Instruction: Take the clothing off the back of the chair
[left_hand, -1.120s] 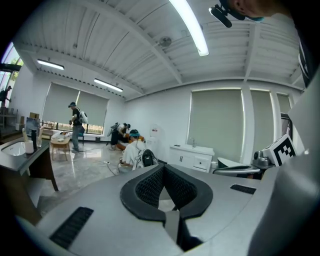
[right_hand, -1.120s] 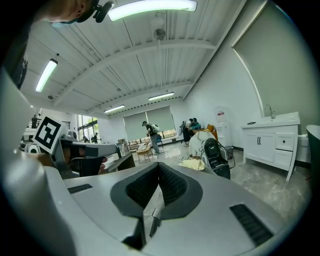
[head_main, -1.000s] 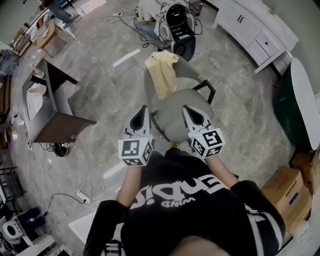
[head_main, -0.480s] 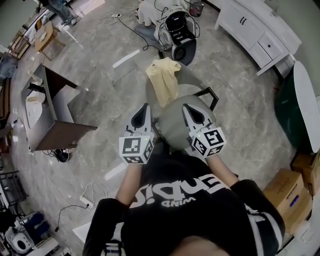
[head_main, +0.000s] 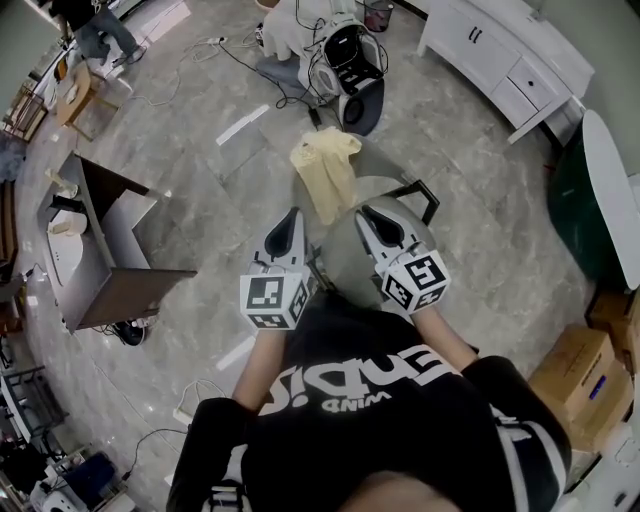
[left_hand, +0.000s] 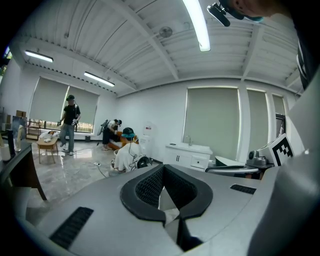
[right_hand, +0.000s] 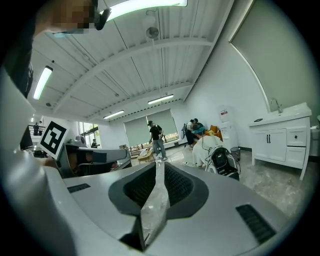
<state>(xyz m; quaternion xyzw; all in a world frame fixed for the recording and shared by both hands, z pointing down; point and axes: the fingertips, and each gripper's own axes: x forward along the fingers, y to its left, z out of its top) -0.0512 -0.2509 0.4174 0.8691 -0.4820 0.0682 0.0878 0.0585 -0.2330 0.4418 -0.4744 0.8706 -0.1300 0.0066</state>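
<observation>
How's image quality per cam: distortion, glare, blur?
Head view: heavy fisheye, floor curves toward the edges, evenly lit, sharp. Left gripper view: black round vignette, ceiling strip light blown out. Right gripper view: same vignette, top light clipped too.

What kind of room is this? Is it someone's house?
Probably a big workroom or test lab, not a lived-in home. Loose cables trail over the floor, cardboard boxes are stacked at one side, and long strip lights run overhead.

Clothing (head_main: 325, 172): pale yellow. Chair (head_main: 343, 248): grey seat, black armrest. Your left claw (head_main: 291, 216) and right claw (head_main: 363, 213): grey, black-and-white square markers. Floor (head_main: 470, 200): veined grey marble.
</observation>
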